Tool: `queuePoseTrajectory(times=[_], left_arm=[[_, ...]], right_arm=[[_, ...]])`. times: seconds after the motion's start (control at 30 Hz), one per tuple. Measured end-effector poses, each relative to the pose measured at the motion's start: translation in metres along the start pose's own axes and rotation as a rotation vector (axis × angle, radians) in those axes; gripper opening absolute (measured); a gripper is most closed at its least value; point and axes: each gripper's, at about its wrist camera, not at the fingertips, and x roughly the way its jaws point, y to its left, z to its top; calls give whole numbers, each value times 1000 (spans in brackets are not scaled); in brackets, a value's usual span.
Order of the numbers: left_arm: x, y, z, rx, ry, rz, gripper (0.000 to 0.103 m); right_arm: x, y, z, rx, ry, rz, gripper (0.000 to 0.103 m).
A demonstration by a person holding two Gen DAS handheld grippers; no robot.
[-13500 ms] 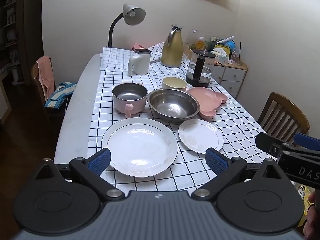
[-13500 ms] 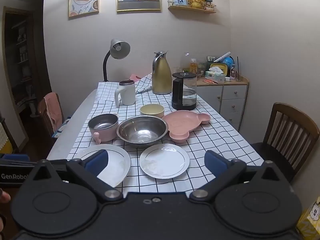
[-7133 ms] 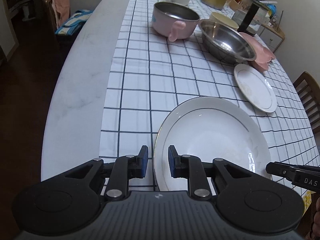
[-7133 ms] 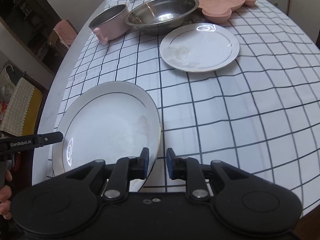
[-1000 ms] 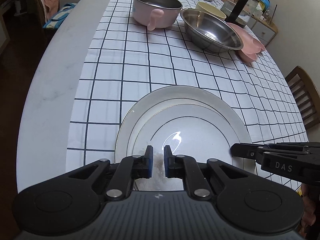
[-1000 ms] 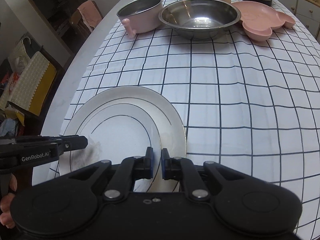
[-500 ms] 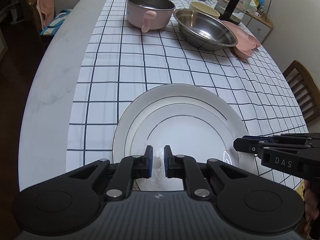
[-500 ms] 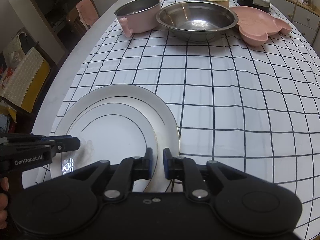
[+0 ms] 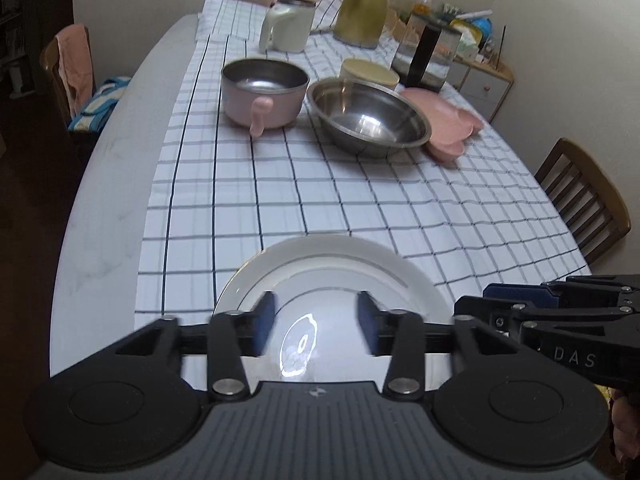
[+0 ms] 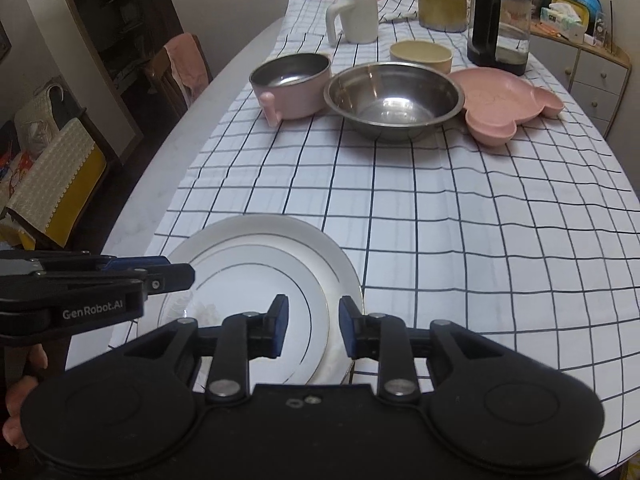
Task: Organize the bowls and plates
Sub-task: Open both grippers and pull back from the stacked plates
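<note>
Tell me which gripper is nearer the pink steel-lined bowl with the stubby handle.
Left, by a small margin. The left gripper sits nearly straight behind the pink bowl; the right gripper lies farther to the side, over the stacked white plates.

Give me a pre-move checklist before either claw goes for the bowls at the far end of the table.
1. Small white plate sits nested on the large white gold-rimmed plate: ok.
2. Left claw clear of the plates, its jaws having just been opening, nothing between the pads: ok.
3. Right claw released, its jaws having just been opening, empty: ok.
4. Checked tablecloth between the stack and the bowls is bare: ok.
5. Steel bowl upright and empty: ok.
6. Pink handled pot touching the steel bowl or not: cannot tell.
</note>
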Motion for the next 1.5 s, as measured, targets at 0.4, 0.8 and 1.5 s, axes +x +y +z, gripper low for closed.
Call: queuePoseTrajectory(times=[0.4,0.8,1.5], left_arm=[[-20,-26,24,46,-103,-42,74],[-5,-74,65,59,-185,-32,79],[115,-196,144,48,-172,110,79]], right_arm=[[-42,-8,9,22,-118,-45,67],[-67,-50,41,9,-243,-137,101],[-22,-214,115,-1,-247,-181,102]])
